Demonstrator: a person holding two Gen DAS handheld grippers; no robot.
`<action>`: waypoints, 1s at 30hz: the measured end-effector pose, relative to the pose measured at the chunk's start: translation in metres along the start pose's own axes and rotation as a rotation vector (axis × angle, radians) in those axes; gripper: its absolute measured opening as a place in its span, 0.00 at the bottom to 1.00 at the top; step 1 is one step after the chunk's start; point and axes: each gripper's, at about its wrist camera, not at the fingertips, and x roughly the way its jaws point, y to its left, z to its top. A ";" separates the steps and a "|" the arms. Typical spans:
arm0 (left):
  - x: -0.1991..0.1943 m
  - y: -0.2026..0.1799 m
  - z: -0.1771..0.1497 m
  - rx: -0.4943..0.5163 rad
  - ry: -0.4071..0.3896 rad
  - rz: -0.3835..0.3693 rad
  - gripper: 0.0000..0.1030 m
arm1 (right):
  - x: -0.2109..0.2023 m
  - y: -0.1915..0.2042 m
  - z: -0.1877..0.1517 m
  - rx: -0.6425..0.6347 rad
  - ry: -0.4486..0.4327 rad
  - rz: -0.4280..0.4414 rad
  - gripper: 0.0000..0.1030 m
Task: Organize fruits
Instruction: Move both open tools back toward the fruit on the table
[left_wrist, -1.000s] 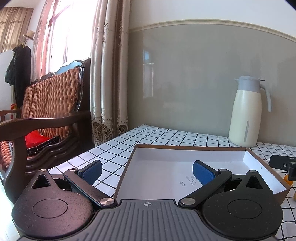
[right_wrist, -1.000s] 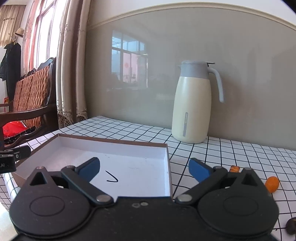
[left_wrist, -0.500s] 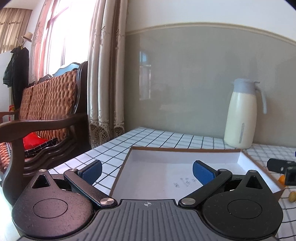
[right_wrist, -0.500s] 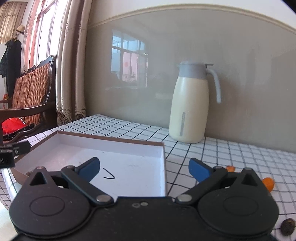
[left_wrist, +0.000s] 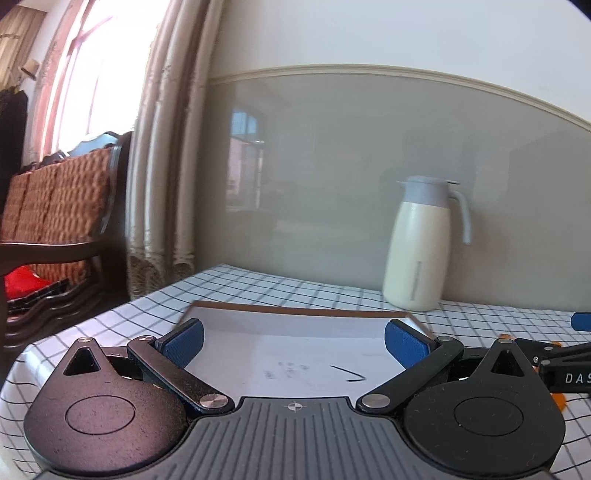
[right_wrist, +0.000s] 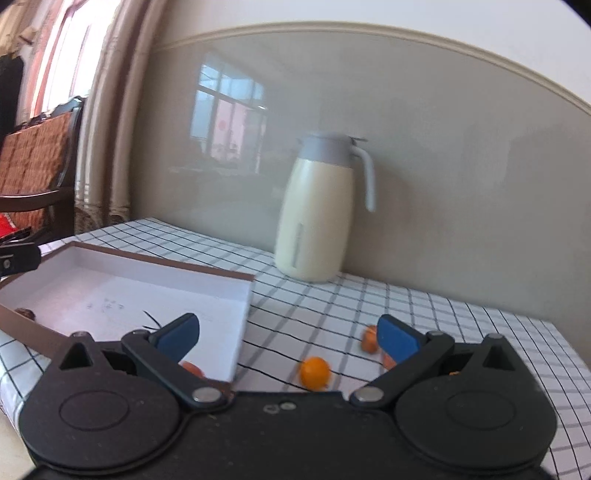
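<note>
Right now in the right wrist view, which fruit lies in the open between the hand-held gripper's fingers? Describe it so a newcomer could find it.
Start at the tall cream thermos jug with a grey lid by the wall, then come forward across the black-and-white checked tablecloth. Right of the shallow brown-edged white cardboard box sits a small round bright orange fruit. Unlike the other orange fruits, it is fully visible, not hidden behind a blue pad.
</note>
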 end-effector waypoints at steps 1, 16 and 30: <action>0.000 -0.004 0.000 0.002 0.002 -0.009 1.00 | -0.001 -0.004 -0.001 0.003 0.007 -0.011 0.94; -0.002 -0.072 -0.008 0.068 0.011 -0.142 1.00 | -0.035 -0.076 -0.021 0.030 0.036 -0.098 0.94; -0.012 -0.135 -0.022 0.125 0.029 -0.253 1.00 | -0.052 -0.132 -0.044 0.103 0.071 -0.179 0.92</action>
